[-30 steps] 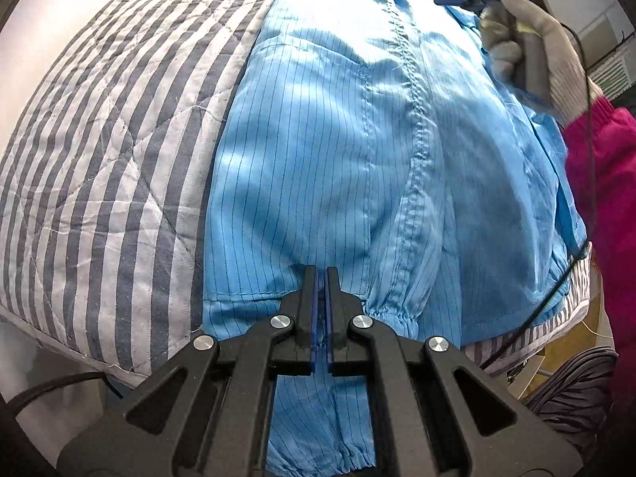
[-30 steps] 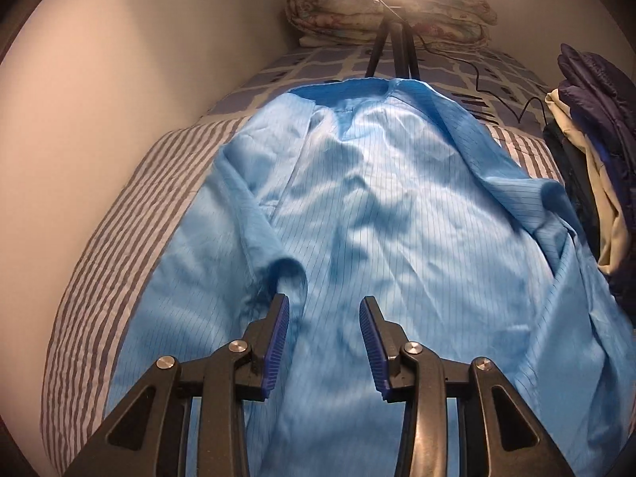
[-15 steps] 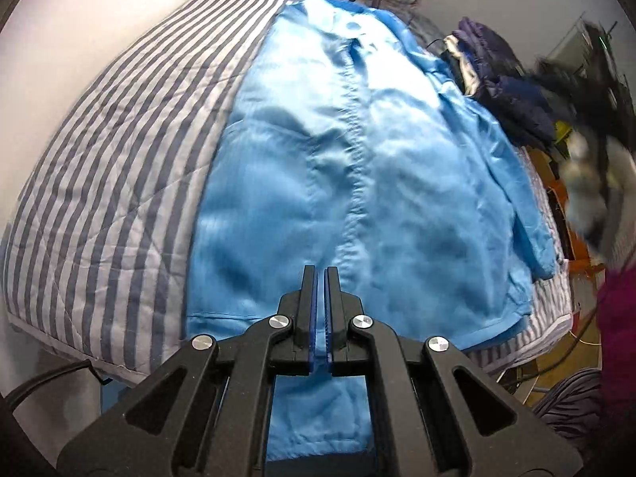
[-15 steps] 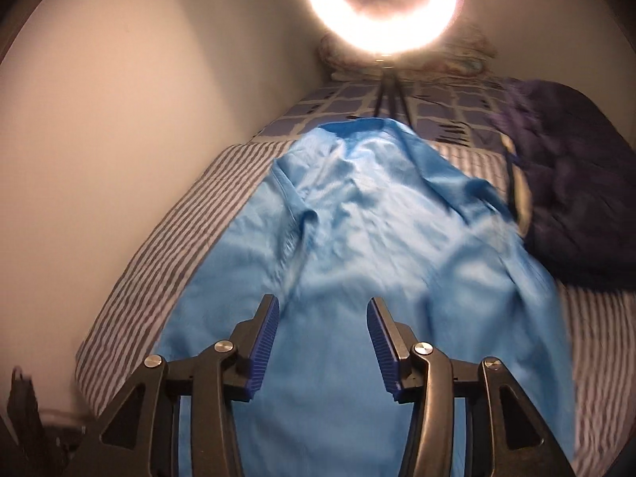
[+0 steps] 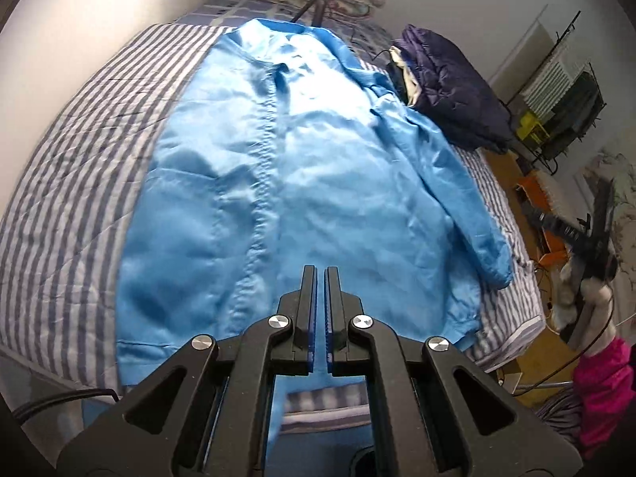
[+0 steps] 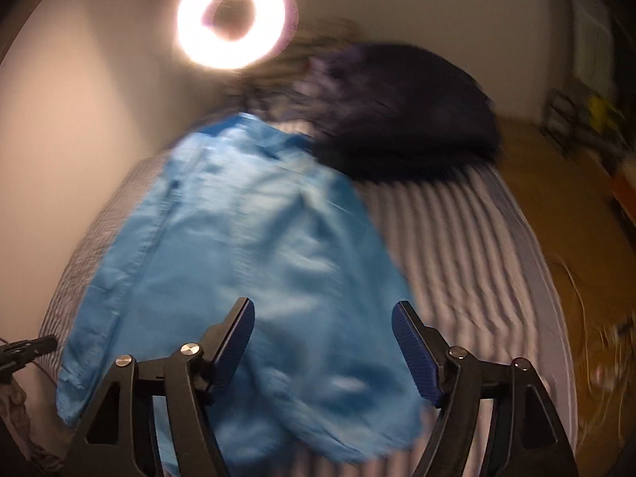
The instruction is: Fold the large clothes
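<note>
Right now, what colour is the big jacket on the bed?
Light blue jacket, clearest in the left wrist view.

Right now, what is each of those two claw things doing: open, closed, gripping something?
Left gripper: shut, apparently on the light blue striped jacket's hem.
Right gripper: jaws opening, nothing between them.

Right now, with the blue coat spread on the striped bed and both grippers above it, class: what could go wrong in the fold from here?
1. The blue coat hangs over the bed's near edge; a tug could slide it off.
2. The dark jacket pile touches the coat's far sleeve, so lifting that sleeve may drag it.
3. The right gripper is opening, empty, in a blurred view; it could grab badly.
</note>
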`<action>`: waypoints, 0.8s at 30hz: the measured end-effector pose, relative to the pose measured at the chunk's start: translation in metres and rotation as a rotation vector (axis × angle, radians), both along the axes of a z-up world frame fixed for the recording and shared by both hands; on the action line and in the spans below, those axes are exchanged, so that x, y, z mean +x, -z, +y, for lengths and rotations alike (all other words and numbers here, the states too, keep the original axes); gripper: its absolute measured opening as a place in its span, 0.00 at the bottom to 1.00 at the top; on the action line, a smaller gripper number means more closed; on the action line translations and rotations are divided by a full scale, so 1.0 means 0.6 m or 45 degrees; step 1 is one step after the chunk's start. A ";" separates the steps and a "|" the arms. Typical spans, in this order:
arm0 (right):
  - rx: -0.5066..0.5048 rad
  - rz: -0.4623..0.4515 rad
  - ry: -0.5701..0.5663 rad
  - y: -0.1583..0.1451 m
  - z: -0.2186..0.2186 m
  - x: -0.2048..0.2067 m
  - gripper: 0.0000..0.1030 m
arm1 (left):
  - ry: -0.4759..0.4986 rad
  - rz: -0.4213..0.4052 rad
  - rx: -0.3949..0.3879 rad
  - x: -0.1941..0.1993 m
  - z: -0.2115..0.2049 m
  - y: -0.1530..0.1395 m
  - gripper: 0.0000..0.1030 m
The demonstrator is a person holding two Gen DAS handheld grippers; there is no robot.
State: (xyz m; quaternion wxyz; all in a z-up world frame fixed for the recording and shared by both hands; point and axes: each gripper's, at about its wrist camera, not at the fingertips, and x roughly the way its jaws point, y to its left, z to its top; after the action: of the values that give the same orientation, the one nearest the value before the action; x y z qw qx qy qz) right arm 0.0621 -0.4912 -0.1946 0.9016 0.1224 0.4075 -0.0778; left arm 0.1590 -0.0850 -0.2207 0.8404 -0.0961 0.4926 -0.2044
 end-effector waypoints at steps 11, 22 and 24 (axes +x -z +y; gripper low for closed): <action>0.256 0.240 0.201 0.134 -0.117 -0.010 0.63 | -0.008 0.052 -0.082 -0.008 -0.015 -0.022 0.01; 0.152 0.213 0.189 0.094 -0.088 -0.007 0.00 | -0.063 0.036 -0.120 -0.003 0.002 -0.015 0.01; 0.088 0.110 0.221 0.042 -0.088 -0.024 0.00 | -0.064 0.028 -0.123 0.001 0.001 -0.017 0.01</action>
State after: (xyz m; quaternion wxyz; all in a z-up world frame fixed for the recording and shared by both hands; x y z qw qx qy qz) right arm 0.0475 -0.5437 -0.2201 0.8683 0.1848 0.4363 -0.1466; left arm 0.1594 -0.0843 -0.2104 0.8341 -0.1512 0.4889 -0.2059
